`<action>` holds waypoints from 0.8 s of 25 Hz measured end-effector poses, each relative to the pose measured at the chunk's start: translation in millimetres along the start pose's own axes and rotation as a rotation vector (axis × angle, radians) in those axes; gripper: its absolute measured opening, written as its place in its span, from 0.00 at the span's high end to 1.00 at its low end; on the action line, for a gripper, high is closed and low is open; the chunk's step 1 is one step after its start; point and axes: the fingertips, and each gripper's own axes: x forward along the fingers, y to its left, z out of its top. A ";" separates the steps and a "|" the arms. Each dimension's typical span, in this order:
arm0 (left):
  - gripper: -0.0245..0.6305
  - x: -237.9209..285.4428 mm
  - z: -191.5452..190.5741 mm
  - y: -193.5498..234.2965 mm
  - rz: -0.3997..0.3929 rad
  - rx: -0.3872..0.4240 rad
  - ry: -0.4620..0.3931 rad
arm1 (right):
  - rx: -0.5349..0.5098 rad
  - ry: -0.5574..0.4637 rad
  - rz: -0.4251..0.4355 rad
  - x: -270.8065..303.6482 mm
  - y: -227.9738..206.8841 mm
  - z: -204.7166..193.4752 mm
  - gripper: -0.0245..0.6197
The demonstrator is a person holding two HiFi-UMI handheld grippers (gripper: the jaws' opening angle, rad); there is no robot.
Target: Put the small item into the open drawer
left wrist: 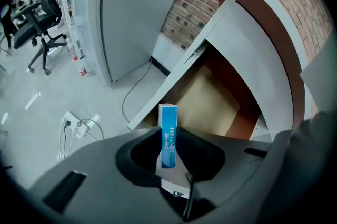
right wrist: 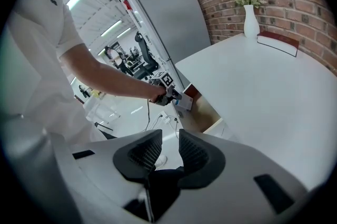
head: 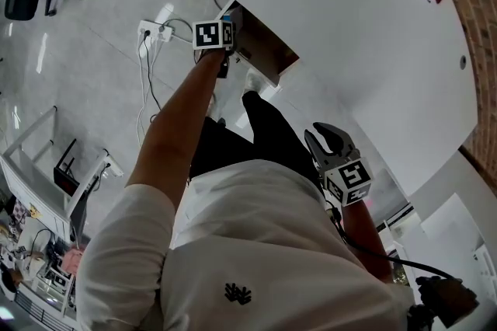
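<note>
Head view first: the left gripper [head: 230, 21] is out at full arm's reach, its tip right over the near edge of the open drawer [head: 269, 51], which juts from under the white table [head: 365, 34]. The right gripper [head: 324, 137] hangs close by the person's hip, well apart from the drawer, jaws pointing up toward the table edge. Over to the left gripper view: the jaws are clamped on a small blue box [left wrist: 168, 125], standing upright between them, its top poking past the fingertips. Straight ahead of it and just below lies the drawer's tan bottom, with the drawer's white front running off to the left of the jaws. Further left of the gripper, down on the floor, a power strip [left wrist: 79, 124] with its cables, and far beyond that an office chair [left wrist: 39, 33]. Now the right gripper view: the jaws stand a narrow gap apart, ribbed pads facing each other, pale floor showing through the gap. Ahead and above them the left gripper holds the box at the drawer's mouth. Off to the right, far across the table, a white vase [right wrist: 251, 20] with flowers and a red book [right wrist: 278, 41] beside it.
</note>
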 end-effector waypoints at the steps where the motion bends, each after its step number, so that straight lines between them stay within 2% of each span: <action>1: 0.82 0.8 -0.1 0.0 -0.001 -0.003 0.001 | 0.002 -0.001 -0.001 0.1 -0.2 -0.2 0.77; 20: 0.79 -13.2 -1.0 2.2 0.022 0.048 -0.019 | 0.005 -0.021 0.005 3.8 9.8 2.6 0.77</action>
